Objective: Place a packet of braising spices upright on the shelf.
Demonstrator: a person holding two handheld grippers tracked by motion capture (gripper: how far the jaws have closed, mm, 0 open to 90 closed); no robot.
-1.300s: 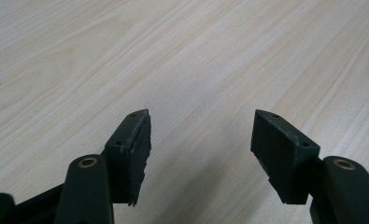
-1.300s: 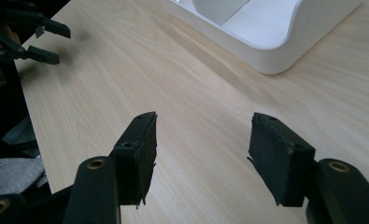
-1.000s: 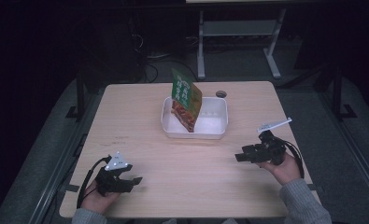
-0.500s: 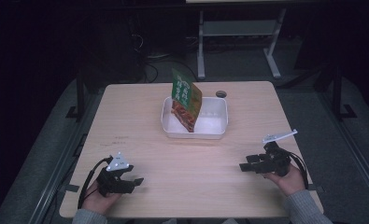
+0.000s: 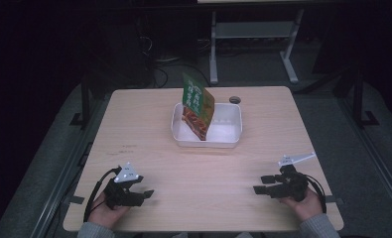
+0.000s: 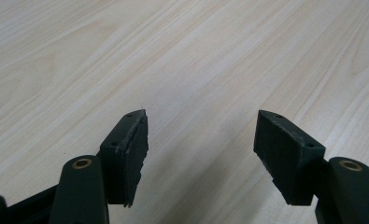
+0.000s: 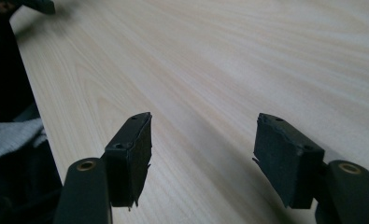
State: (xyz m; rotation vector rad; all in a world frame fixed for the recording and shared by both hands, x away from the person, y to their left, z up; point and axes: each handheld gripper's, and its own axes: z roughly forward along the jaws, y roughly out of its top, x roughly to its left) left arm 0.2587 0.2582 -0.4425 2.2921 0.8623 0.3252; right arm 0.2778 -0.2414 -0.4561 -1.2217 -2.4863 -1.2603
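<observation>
A green and orange snack bag (image 5: 197,106) stands tilted in a white tray (image 5: 228,141) at the middle of the wooden table (image 5: 203,168). My left gripper (image 5: 143,195) rests near the front left edge, held in a hand. In the left gripper view it (image 6: 201,140) stands open over bare wood. My right gripper (image 5: 260,185) lies low at the front right and points left. Its jaws have just been opening, and in the right gripper view it (image 7: 203,140) is open with nothing between the pads.
A small dark round hole (image 5: 234,99) sits in the tabletop behind the tray. A white metal frame (image 5: 253,29) and cables stand on the dark floor beyond the table. A grey sleeve (image 7: 9,133) shows past the table's edge.
My right hand has come down and back toward the near edge of the table, its gripper now lying level. The left hand, the bag and the tray have stayed put.
</observation>
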